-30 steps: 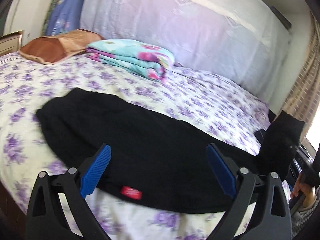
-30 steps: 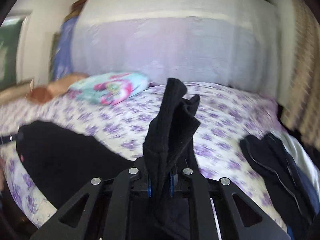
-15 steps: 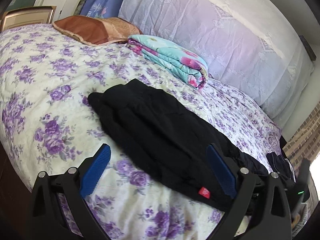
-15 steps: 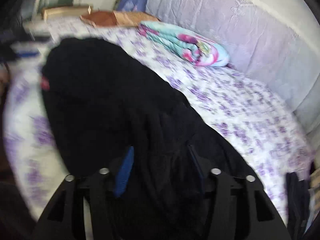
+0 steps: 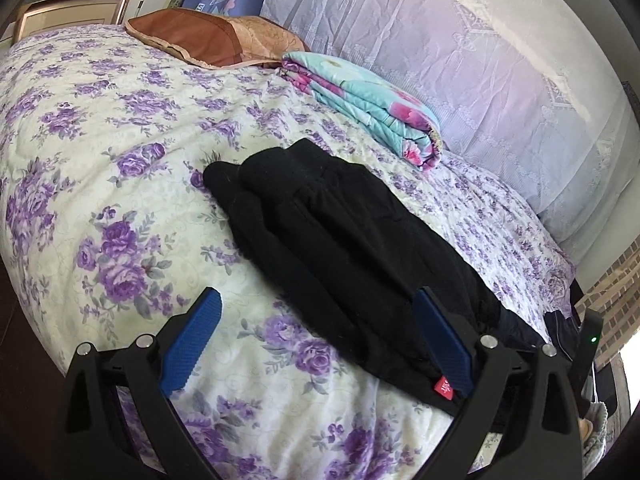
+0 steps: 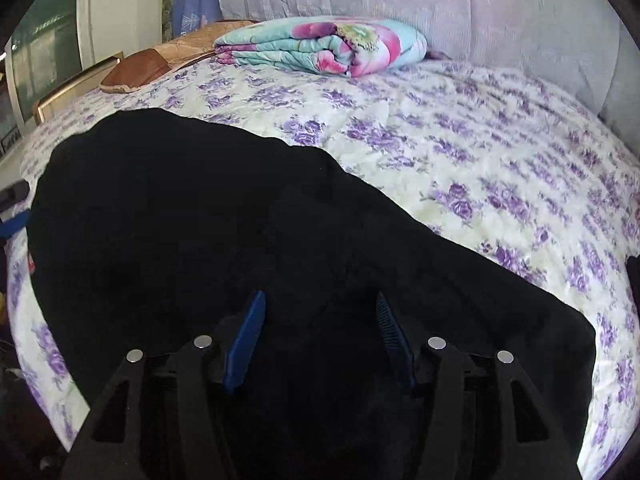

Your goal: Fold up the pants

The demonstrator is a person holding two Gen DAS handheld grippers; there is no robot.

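Since a second ago the right tongs (image 6: 320,340) have let go of the leg end they carried across, and the black knit pants (image 5: 344,248) now lie doubled on the purple-flowered white bedspread (image 5: 100,184); I read that drop as the lengthwise half-fold. Both tongs are empty with jaws apart: right ones hover directly over the black cloth, while the left tongs (image 5: 316,344) stay wide beside the near edge, the small red label (image 5: 443,389) just by their right finger, probably staged for the next fold.

Bright, soft daylight; strong fisheye bending and dark vignette at edges.
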